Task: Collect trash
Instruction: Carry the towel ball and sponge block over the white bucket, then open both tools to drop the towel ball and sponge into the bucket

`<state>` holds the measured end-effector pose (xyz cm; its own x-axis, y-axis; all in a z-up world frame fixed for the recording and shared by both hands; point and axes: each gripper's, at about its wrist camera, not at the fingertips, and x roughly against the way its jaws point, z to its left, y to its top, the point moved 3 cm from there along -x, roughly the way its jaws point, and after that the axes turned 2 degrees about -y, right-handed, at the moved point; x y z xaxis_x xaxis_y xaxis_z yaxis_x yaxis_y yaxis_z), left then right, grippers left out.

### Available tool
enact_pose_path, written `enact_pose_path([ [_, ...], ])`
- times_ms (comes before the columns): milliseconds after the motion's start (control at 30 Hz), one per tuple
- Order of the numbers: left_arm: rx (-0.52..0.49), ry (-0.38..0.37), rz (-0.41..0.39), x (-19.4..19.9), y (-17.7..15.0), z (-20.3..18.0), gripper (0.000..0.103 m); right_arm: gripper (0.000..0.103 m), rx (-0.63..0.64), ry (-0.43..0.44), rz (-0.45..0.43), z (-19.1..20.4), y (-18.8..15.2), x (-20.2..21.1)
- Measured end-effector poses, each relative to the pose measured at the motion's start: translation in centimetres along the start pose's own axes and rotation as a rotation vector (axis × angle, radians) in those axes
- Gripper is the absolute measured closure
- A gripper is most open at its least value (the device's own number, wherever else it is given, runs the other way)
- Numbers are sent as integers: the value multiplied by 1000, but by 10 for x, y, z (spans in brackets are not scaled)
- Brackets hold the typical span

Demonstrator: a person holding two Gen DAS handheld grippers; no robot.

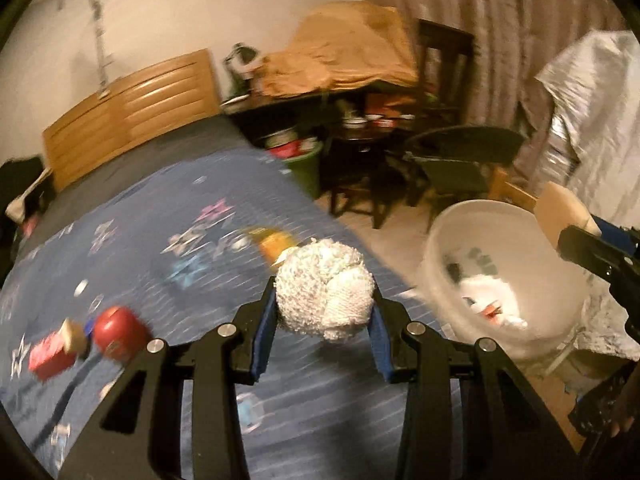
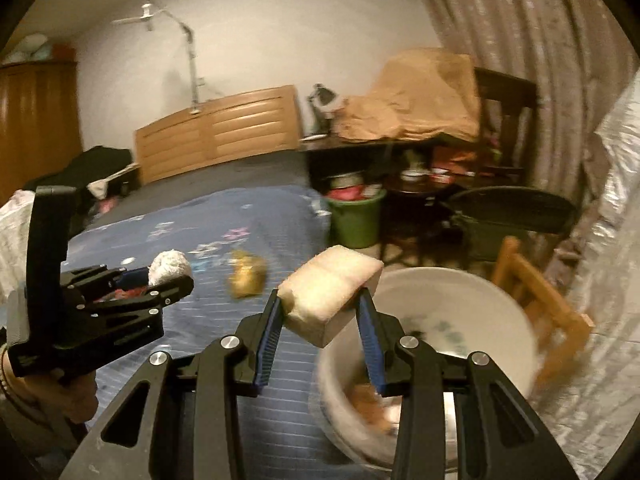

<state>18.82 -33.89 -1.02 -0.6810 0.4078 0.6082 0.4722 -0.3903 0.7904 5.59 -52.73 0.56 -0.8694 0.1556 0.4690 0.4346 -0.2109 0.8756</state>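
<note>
My left gripper (image 1: 325,300) is shut on a crumpled white paper ball (image 1: 325,290) and holds it above the blue bedspread (image 1: 160,240). It also shows in the right wrist view (image 2: 170,270), left of my right gripper. My right gripper (image 2: 320,304) is shut on a pale rectangular sponge block (image 2: 330,294) at the near rim of the white bin (image 2: 480,312). The white bin (image 1: 500,264) stands on the floor beside the bed and holds some trash. A yellow wrapper (image 2: 246,278), a red round object (image 1: 120,332) and a red box (image 1: 50,354) lie on the bed.
A green bucket (image 2: 356,220) stands at the bed's far corner. A dark table (image 1: 360,148) with clutter, a folding chair (image 1: 460,156) and a wooden chair (image 2: 540,300) stand beyond the white bin. Curtains and a silver sheet (image 1: 592,120) hang on the right.
</note>
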Motion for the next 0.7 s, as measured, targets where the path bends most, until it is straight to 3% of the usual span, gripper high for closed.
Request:
enact_pose_path([
  [400,-137,-257,61,-68,34,-105,64,64,-94,-146,32,-137,-1,-8],
  [700,-177,-468,115,-95,32,-130,64,64,-102,-137,78,-163,-13,-26],
])
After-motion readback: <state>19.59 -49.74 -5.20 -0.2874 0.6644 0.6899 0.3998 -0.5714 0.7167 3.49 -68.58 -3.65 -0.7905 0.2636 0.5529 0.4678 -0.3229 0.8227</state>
